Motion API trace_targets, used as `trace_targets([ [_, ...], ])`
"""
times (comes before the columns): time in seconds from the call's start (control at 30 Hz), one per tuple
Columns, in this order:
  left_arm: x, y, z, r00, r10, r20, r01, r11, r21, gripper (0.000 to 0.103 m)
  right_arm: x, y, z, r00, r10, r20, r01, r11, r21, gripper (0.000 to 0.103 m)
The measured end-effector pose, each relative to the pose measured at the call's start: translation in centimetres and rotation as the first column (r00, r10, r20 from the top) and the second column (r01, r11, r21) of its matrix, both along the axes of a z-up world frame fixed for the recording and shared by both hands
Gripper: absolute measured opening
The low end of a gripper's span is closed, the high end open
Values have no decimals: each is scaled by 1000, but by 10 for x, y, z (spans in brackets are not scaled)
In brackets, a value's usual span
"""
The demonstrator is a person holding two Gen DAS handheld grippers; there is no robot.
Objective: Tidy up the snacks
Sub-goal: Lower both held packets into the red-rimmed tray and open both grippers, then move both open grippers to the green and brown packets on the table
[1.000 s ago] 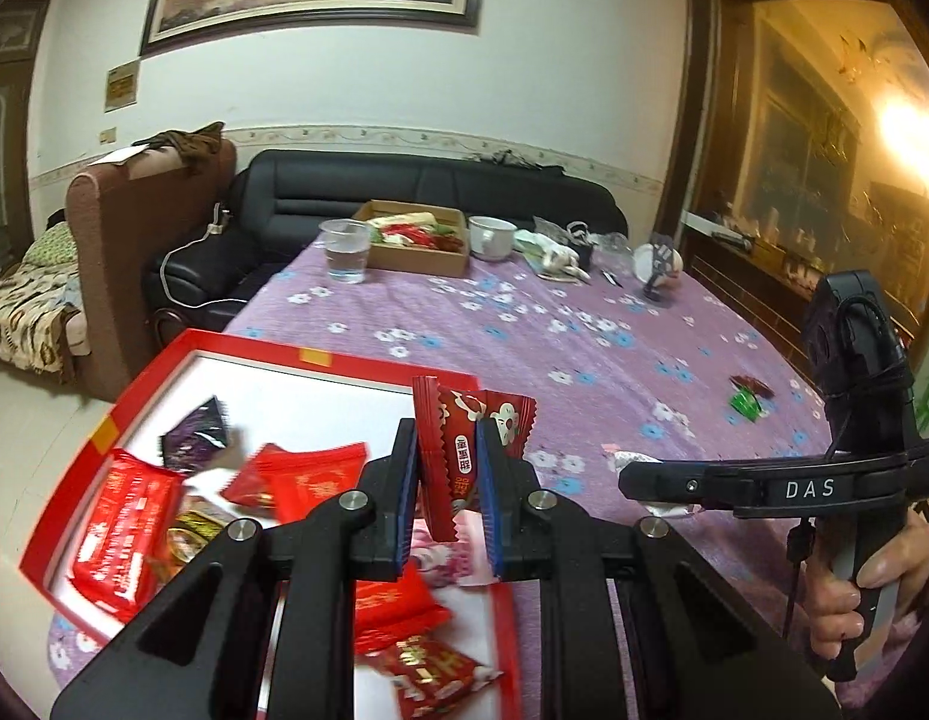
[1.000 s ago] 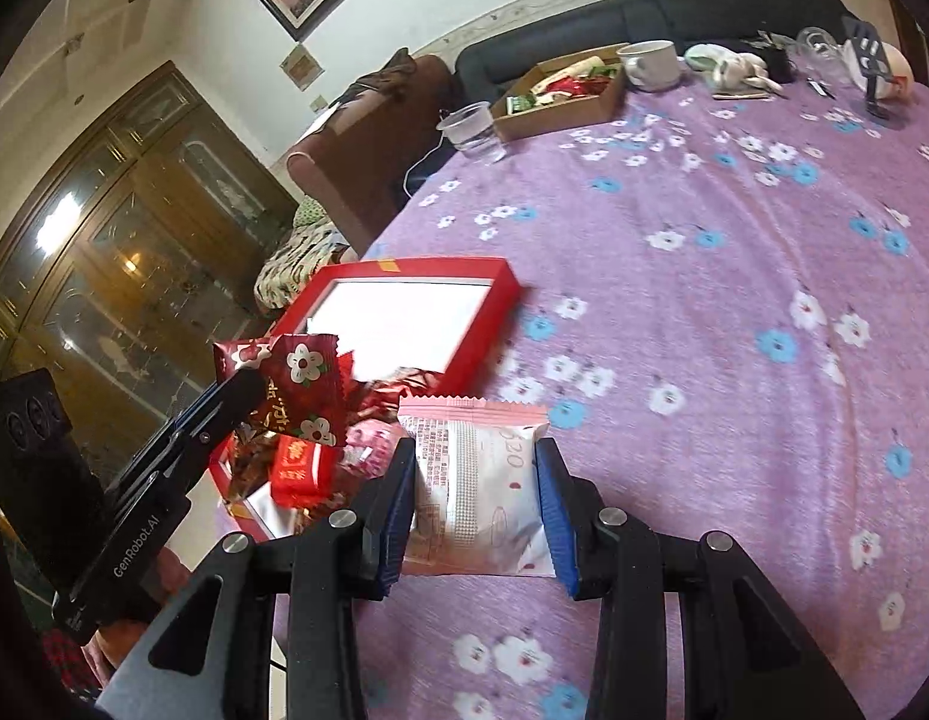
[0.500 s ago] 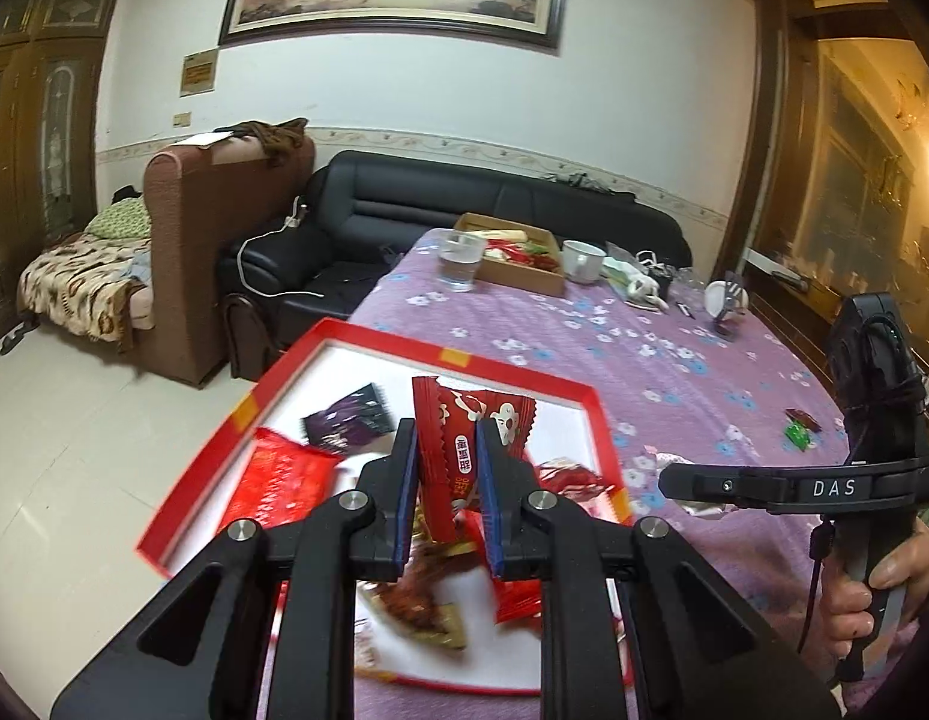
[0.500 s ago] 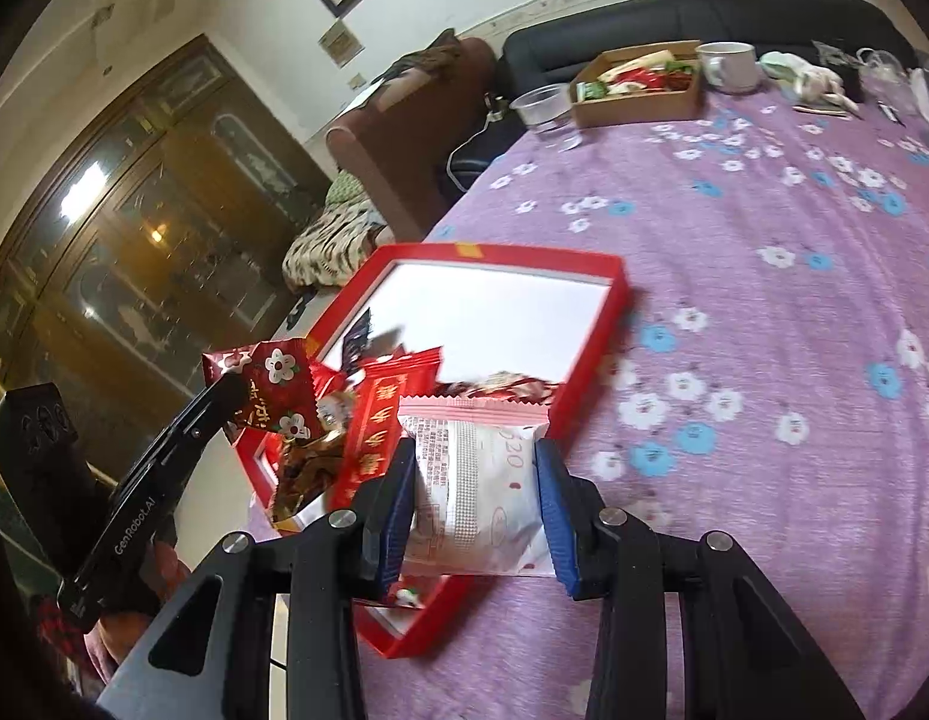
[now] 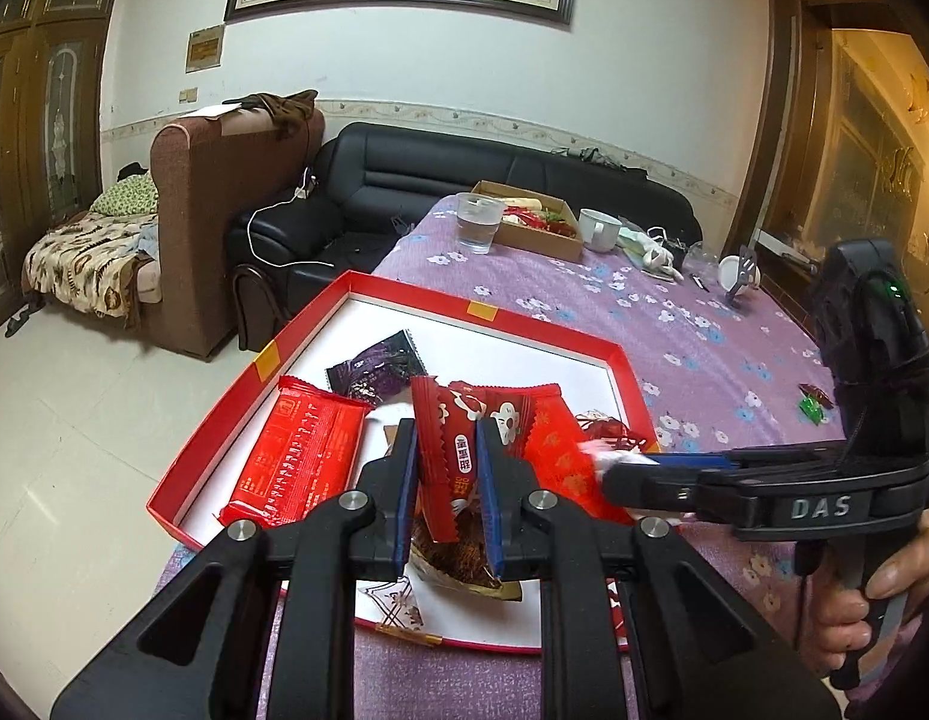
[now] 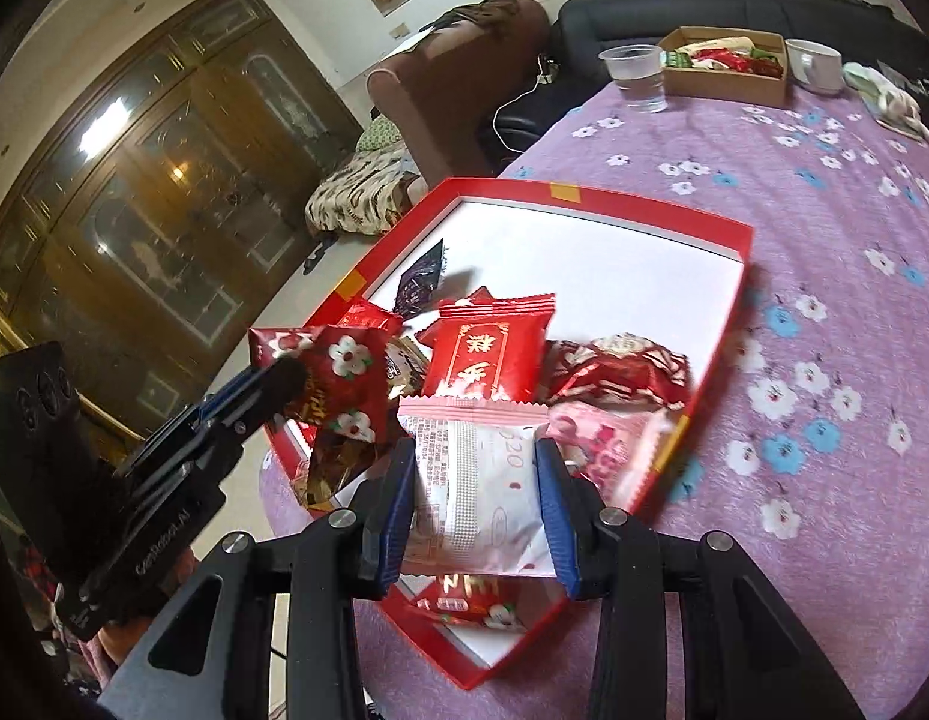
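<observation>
My left gripper [image 5: 445, 468] is shut on a red flower-print snack packet [image 5: 449, 456] and holds it above the red tray [image 5: 224, 414]. The packet also shows in the right wrist view [image 6: 344, 384], where the left gripper [image 6: 278, 378] is at the left. My right gripper [image 6: 476, 480] is shut on a white-and-pink snack packet [image 6: 473, 480], held over the near end of the tray [image 6: 728, 300]. The right gripper [image 5: 620, 471] reaches in from the right in the left wrist view. The tray holds several red packets [image 6: 488, 348] and a dark purple one [image 5: 374, 369].
The tray lies at the left edge of a purple flowered tablecloth [image 6: 794, 210]. At the far end stand a plastic cup [image 5: 479, 231], a cardboard box of snacks [image 5: 536, 225] and a white mug [image 5: 596, 228]. Small candies [image 5: 815, 402] lie at the right. Sofas stand behind.
Both grippers have moved left with their packets, from beside the tray to over it. The tray now fills more of both views.
</observation>
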State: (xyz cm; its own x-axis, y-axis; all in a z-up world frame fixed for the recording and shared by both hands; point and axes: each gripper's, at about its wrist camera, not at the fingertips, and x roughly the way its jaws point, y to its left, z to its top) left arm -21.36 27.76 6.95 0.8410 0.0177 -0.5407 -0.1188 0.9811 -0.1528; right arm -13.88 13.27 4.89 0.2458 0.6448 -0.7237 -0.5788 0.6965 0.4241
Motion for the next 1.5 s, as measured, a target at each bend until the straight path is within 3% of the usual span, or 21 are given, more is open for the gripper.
trace_targets([
  [0.27, 13, 2, -3, 1000, -22, -18, 22, 1000, 6, 16, 12, 28, -14, 1000, 16, -5, -16, 999, -49, 39],
  [0.9, 60, 13, -25, 995, -1, -102, 0, 1000, -7, 22, 77, 38, -31, 998, -69, -15, 68, 996, -55, 43],
  [1.0, 64, 10, -30, 991, 23, -132, -20, 1000, 24, 29, 80, 38, -31, 998, -66, 9, 66, 996, -64, 42],
  [1.1, 62, 8, -29, 987, 39, -153, -35, 999, 27, 39, 78, 35, -28, 997, -68, 22, 69, 995, -73, 48],
  [1.17, 58, 6, -28, 984, 67, -164, -60, 997, 51, 58, 77, 20, -23, 996, -89, 10, 90, 996, -22, 55],
  [1.3, 44, -2, -18, 986, 113, -124, -98, 988, 118, 64, 76, -23, -5, 990, -140, 29, 137, 987, 88, 59],
  [1.37, 38, -11, -10, 988, 123, -88, -108, 982, 156, 80, 75, -45, 3, 981, -182, 61, 176, 980, 94, 65],
  [1.5, 32, -43, 5, 996, 80, -32, -71, 974, 214, 82, 81, -108, 8, 952, -303, 49, 294, 946, 141, 66],
])
